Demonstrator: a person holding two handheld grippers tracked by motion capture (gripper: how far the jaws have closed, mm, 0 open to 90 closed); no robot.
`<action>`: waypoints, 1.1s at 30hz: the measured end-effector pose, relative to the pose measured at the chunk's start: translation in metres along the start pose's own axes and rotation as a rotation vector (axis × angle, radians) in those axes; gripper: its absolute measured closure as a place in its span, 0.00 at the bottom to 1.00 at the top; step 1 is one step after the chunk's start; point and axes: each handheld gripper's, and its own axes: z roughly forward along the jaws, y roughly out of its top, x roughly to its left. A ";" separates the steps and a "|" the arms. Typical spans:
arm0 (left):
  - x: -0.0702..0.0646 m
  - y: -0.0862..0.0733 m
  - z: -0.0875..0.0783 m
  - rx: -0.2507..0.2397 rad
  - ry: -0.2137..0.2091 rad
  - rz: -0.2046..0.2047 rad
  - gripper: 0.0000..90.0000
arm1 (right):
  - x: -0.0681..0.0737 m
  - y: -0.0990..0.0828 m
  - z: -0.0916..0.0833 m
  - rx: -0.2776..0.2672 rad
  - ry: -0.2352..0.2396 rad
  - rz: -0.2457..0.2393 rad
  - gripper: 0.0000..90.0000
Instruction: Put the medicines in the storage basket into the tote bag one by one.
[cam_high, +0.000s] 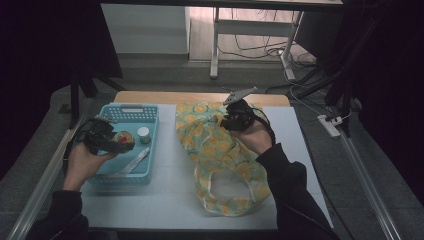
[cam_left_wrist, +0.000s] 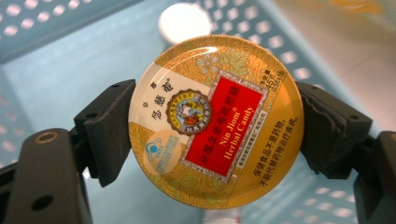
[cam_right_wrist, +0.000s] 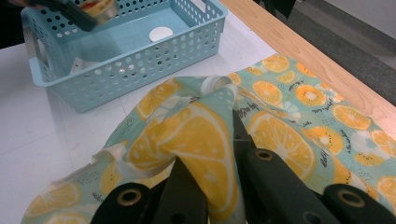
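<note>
A round gold candy tin (cam_left_wrist: 215, 122) with a red label sits clamped between the black pads of my left gripper (cam_left_wrist: 215, 130), held above the light blue basket (cam_high: 150, 117). In the high view the same tin (cam_high: 122, 138) hangs over the basket's middle in my left gripper (cam_high: 117, 142). My right gripper (cam_high: 231, 120) is shut on a raised fold of the orange-print cloth bag (cam_high: 220, 155), which is spread across the white table. The pinched fold (cam_right_wrist: 201, 140) stands up between the jaws of my right gripper (cam_right_wrist: 219, 154).
Inside the basket lie a small white-capped jar (cam_high: 143, 134) and a flat white tube (cam_high: 136, 161). The white cap (cam_right_wrist: 160, 33) shows on the basket floor. A wooden strip (cam_high: 200, 97) edges the far side of the table. Cables and a power strip (cam_high: 330, 125) lie on the floor beyond.
</note>
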 end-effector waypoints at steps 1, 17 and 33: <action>-0.005 0.001 -0.003 -0.007 -0.011 0.009 0.22 | 0.000 0.000 0.000 0.000 0.000 0.000 0.99; -0.065 0.017 -0.017 -0.045 -0.115 0.157 0.22 | -0.002 -0.001 0.003 0.005 -0.003 0.003 0.99; -0.130 0.041 -0.003 -0.049 -0.249 0.299 0.22 | -0.003 0.000 0.009 0.016 -0.005 0.011 0.99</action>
